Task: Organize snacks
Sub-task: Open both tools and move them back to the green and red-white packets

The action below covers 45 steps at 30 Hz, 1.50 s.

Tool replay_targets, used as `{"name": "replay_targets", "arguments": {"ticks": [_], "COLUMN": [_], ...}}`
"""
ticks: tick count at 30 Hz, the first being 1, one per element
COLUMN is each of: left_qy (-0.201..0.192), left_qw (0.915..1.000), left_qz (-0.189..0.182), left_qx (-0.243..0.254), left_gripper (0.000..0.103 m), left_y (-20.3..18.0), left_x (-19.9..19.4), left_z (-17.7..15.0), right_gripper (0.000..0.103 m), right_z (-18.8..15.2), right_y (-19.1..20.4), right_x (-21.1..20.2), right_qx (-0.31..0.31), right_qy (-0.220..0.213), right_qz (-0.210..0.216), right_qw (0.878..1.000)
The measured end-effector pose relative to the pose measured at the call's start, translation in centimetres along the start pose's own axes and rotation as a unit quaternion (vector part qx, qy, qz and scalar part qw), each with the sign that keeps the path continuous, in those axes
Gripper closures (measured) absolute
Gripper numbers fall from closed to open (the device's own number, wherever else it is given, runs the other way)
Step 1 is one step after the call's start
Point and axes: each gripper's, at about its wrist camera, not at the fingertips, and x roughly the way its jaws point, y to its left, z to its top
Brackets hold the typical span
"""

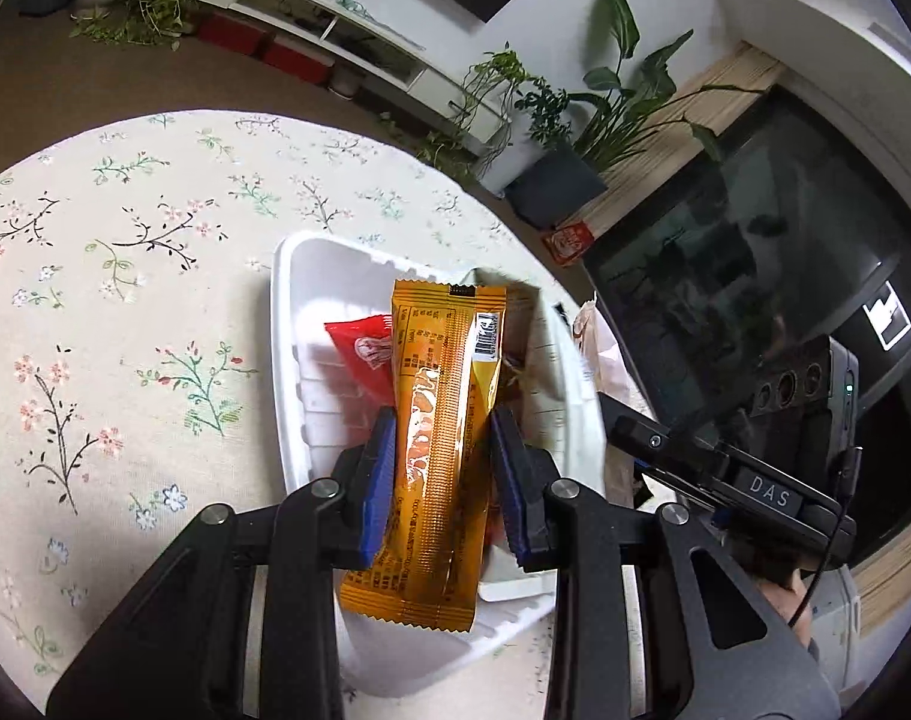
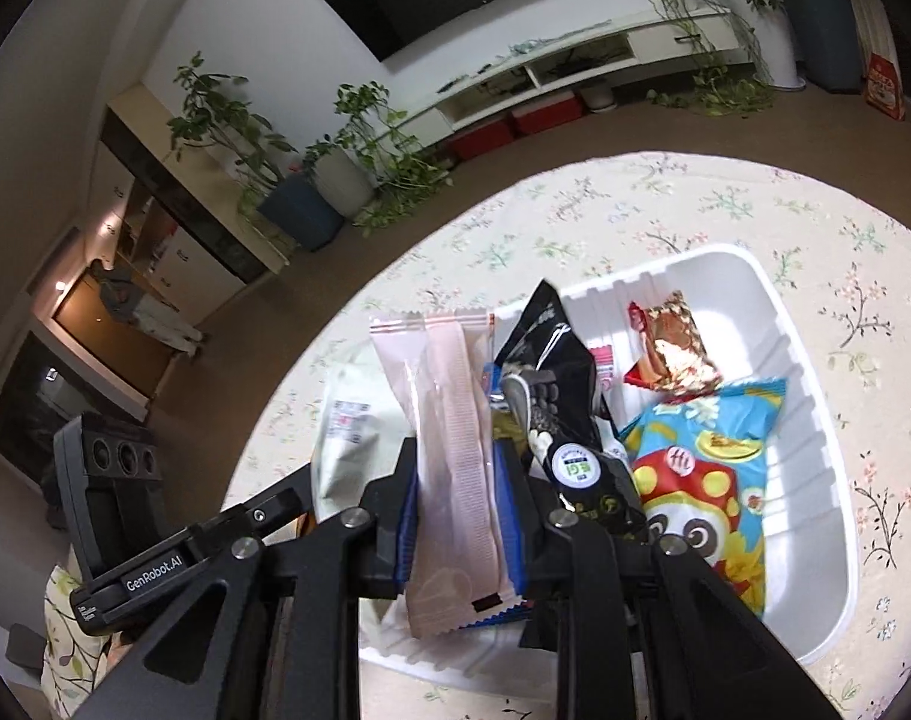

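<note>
Orange foil fills your left view: the orange snack bar [image 1: 440, 450], a long glossy wrapper with a barcode near its far end and crimped serrated ends, is pinched across its middle by your left gripper [image 1: 443, 468], blue-padded fingers [image 1: 377, 480] pressed to both long edges. It hangs over the white tray [image 1: 284, 324], which sits on the floral-clothed bench [image 1: 125, 276]; a red packet [image 1: 365, 354] lies in the tray beneath. Your right gripper [image 2: 455, 516] is clamped on a pale pink packet [image 2: 455, 450], matte, ribbed down its centre seam, held above the tray's near edge. Beside it in the tray stand a black packet [image 2: 551, 384], a blue cartoon-printed bag [image 2: 701, 468] and a gold-and-red wrapper [image 2: 671, 348].
</note>
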Motion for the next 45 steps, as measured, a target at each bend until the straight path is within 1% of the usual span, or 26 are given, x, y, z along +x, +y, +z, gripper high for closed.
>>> {"name": "replay_targets", "arguments": {"ticks": [5,7,9,11,17,18,20,21,24,26,30,32,34,35,36,38,41,42,43,45], "left_qy": [0.005,0.004,0.005,0.006,0.008,0.008,0.006,0.007,0.000,-0.004,-0.010,-0.016,-0.023,-0.027,-0.033,-0.042,-0.060,-0.067,-0.076,-0.081], "left_qw": [1.0000,0.9999,0.9998,0.9997,0.9996,0.9995,0.9994,0.9993,0.9993,0.9991,0.9989,0.9988,0.9985,0.9984,0.9979,0.9972,0.9947,0.9933,0.9903,0.9850], "left_qz": [0.009,0.006,0.012,0.013,0.023,0.024,0.029,0.030,0.033,0.036,0.042,0.041,0.045,0.047,0.051,0.055,0.065,0.063,0.058,0.052], "left_qx": [0.001,0.007,0.016,0.018,0.017,0.018,0.020,0.020,0.021,0.019,0.021,0.022,0.021,0.021,0.023,0.028,0.051,0.069,0.101,0.143], "left_gripper": [0.075,0.075,0.074,0.074,0.073,0.073,0.072,0.071,0.050,0.041,0.032,0.025,0.019,0.010,0.004,0.003,0.000,0.000,0.000,0.000], "left_y": [1.6,1.9,1.9,1.9,1.2,0.8,0.3,0.1,-0.2,-0.3,-0.9,-1.1,-1.5,-1.6,-1.9,-2.6,-4.2,-4.4,-5.3,-6.7], "left_x": [2.6,3.4,4.1,4.7,4.3,3.9,3.9,3.6,3.3,3.1,2.7,2.2,1.9,1.7,1.2,0.2,-2.0,-3.3,-4.5,-5.9], "left_z": [1.0,1.3,1.7,2.2,2.6,2.3,2.2,2.1,2.0,2.2,2.3,2.3,2.4,2.5,2.6,2.2,1.5,0.9,-0.1,-1.6], "right_gripper": [0.077,0.077,0.076,0.071,0.069,0.068,0.058,0.057,0.055,0.050,0.047,0.036,0.031,0.030,0.027,0.019,0.017,0.016,0.015,0.013], "right_z": [-0.4,-0.4,-0.4,-0.5,-0.3,-0.2,-0.3,-0.3,-0.2,-0.2,0.0,0.1,0.2,0.2,0.3,0.4,0.2,0.0,-0.2,-1.0], "right_y": [-0.2,-0.2,-0.2,-0.3,-0.4,-0.3,-0.1,0.0,0.3,0.4,0.4,0.5,0.5,0.6,0.8,1.2,1.4,1.3,1.1,0.4], "right_x": [0.6,0.6,0.7,0.8,1.0,0.9,0.8,0.7,0.3,0.0,-1.0,-1.5,-2.2,-2.7,-3.4,-4.8,-7.3,-8.2,-9.0,-10.9], "right_qx": [0.002,0.000,-0.002,-0.002,0.001,0.000,-0.002,-0.003,-0.005,-0.005,0.001,0.007,0.013,0.011,0.008,0.008,0.003,0.001,0.001,0.010], "right_qy": [0.003,-0.001,-0.002,0.001,0.002,0.002,0.001,-0.001,-0.006,-0.009,-0.019,-0.021,-0.028,-0.034,-0.041,-0.057,-0.082,-0.089,-0.094,-0.103], "right_qz": [-0.023,-0.029,-0.034,-0.038,-0.038,-0.038,-0.036,-0.035,-0.033,-0.029,-0.020,-0.009,0.003,0.009,0.015,0.028,0.042,0.043,0.044,0.047], "right_qw": [1.000,1.000,0.999,0.999,0.999,0.999,0.999,0.999,0.999,1.000,1.000,1.000,1.000,0.999,0.999,0.998,0.996,0.995,0.995,0.993]}}
